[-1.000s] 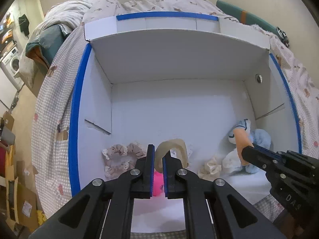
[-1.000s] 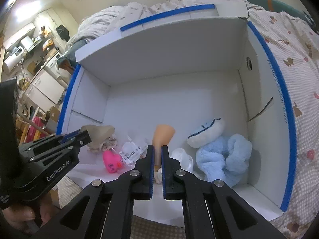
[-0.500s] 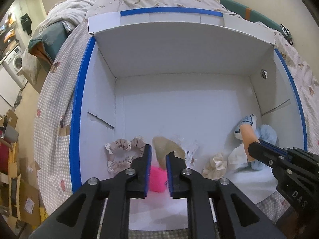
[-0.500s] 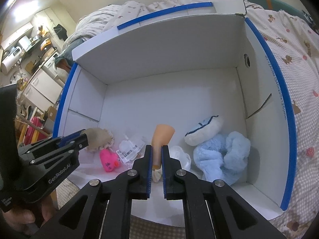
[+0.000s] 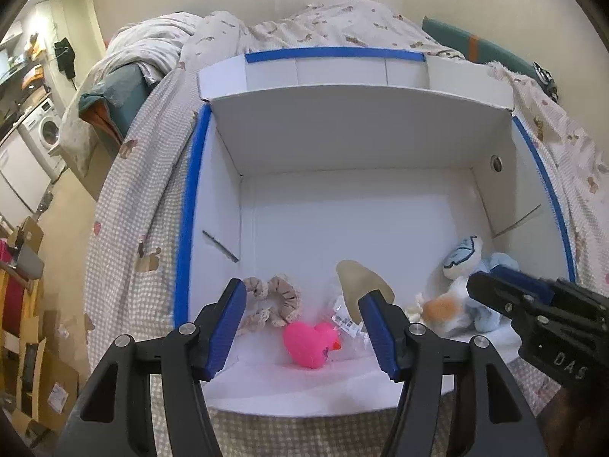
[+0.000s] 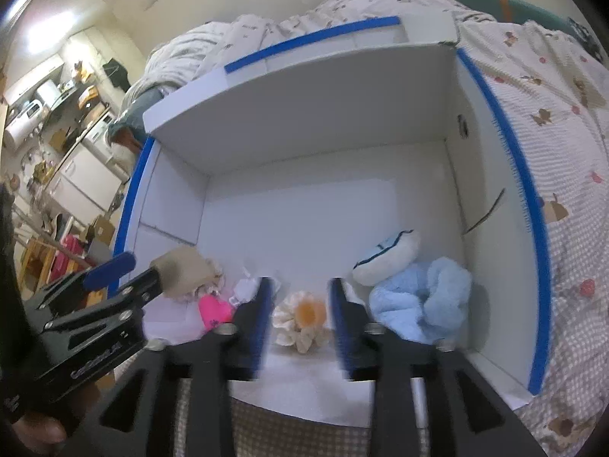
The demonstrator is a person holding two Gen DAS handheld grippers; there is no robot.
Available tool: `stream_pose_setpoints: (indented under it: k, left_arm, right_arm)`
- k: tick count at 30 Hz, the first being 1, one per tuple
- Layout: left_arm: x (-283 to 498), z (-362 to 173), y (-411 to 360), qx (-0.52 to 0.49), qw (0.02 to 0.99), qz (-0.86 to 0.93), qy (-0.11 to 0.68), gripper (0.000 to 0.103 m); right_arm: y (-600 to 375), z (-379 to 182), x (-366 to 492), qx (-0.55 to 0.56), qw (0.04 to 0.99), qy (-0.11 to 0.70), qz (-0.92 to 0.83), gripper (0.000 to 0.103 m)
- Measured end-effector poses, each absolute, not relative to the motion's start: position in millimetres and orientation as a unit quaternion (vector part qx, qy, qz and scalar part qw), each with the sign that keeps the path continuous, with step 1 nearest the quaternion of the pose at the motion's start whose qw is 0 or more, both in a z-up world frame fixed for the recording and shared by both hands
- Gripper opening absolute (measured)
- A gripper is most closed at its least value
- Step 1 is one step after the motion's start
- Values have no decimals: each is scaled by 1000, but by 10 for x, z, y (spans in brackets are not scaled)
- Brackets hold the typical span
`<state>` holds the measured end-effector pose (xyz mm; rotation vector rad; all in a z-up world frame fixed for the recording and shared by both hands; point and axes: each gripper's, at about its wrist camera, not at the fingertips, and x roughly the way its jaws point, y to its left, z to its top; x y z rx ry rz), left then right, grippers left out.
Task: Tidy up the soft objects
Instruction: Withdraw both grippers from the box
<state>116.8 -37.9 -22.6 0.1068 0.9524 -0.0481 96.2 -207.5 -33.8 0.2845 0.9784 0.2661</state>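
A white box with blue edges point(image 5: 189, 205) point(image 6: 506, 122) lies open on a bed. Along its near side lie a beige scrunchie point(image 5: 272, 299), a pink duck point(image 5: 310, 344) point(image 6: 214, 310), a tan pad point(image 5: 359, 280) point(image 6: 182, 272), a cream flower with an orange centre point(image 6: 304, 318) point(image 5: 437, 309), a blue towel point(image 6: 422, 301) and a white-and-blue plush point(image 6: 388, 261) point(image 5: 462, 257). My left gripper point(image 5: 302, 325) is open above the duck. My right gripper point(image 6: 300, 314) is open around the flower, above it.
The bed has a checked cover point(image 5: 129, 205) and a rumpled duvet point(image 5: 304, 28). A washing machine point(image 5: 42, 129) and cardboard boxes point(image 5: 42, 365) stand on the floor at the left. The far part of the box floor point(image 5: 357, 205) is bare.
Both grippers have opened and drawn back from the box. The left let go of the tan pad, the right let go of the orange-centred flower, and both now lie in the box.
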Motion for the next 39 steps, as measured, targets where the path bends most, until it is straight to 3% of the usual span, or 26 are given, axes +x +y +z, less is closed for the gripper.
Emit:
stream_pose_setpoints:
  k: [2,5,7,9,13,15,17,24,39]
  left_arm:
    - [1111,-190,-345,51,889,-18,454,58]
    - [1025,-129,-267,48,891,-7,451,58]
    - [962,-95,-219,42,890,-2,454,58]
    - [873,-45,-169,39,891,4,451,58]
    - [677,98,-107,40,900,-2,433,58]
    - [615,147,-70,40,903,1,428,67]
    - [560,197,-25,31,903,0,428,87]
    - [403,455,92,-19,912,-6,410,101]
    - [106,497,32,8,932,-2,362,103]
  right_arm:
    - [-2118,-306,930,155,868,453,133,76]
    - [-2105,-258,879,150,870,448,139,76]
    - [-2090,-206,818,144,873,444,142,86]
    - [-2076,-114,731,143,876,436,148,103]
    - [-2060,151,503,119,895,403,147,103]
    - [-2051,282,410,107,904,387,144,103]
    - [-2056,399,309,89,914,371,138,103]
    - [-2137,744,84,76,918,369,124,103]
    - [-2123,689,-86,8,938,328,109,103]
